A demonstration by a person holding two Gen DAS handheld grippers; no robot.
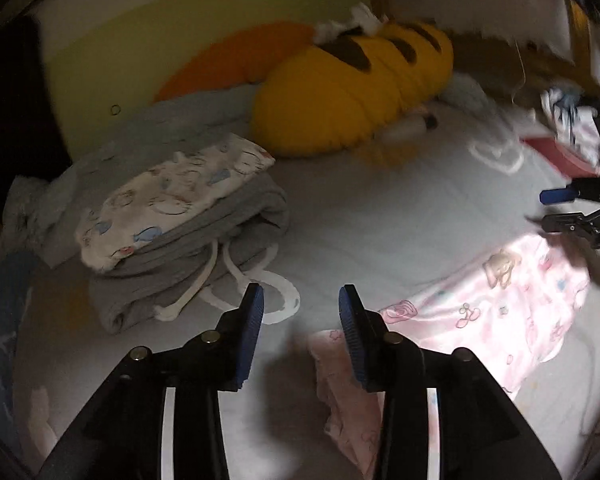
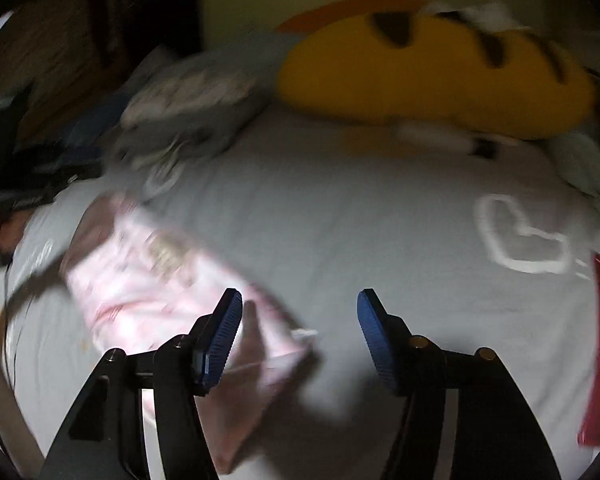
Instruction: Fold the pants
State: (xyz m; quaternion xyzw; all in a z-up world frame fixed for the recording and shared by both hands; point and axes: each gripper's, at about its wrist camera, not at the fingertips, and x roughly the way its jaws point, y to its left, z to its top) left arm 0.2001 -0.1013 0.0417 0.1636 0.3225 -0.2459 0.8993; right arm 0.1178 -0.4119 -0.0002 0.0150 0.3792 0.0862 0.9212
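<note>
Pink printed pants (image 1: 500, 312) lie flat on the grey bed sheet (image 1: 360, 208), to the right of my left gripper (image 1: 302, 304). The left gripper is open and empty, hovering over the sheet next to the pants' near edge. In the right wrist view the pants (image 2: 148, 296) lie left of and under my right gripper (image 2: 300, 312), which is open and empty above their right end. The right gripper also shows at the right edge of the left wrist view (image 1: 560, 208). The right wrist view is motion-blurred.
A stack of folded clothes (image 1: 172, 216), white print on grey with drawstrings, sits at left. A yellow plush toy (image 1: 352, 92) and orange pillow (image 1: 236, 64) lie at the back. A red item (image 1: 556, 152) and loose clothes (image 1: 572, 120) are at far right.
</note>
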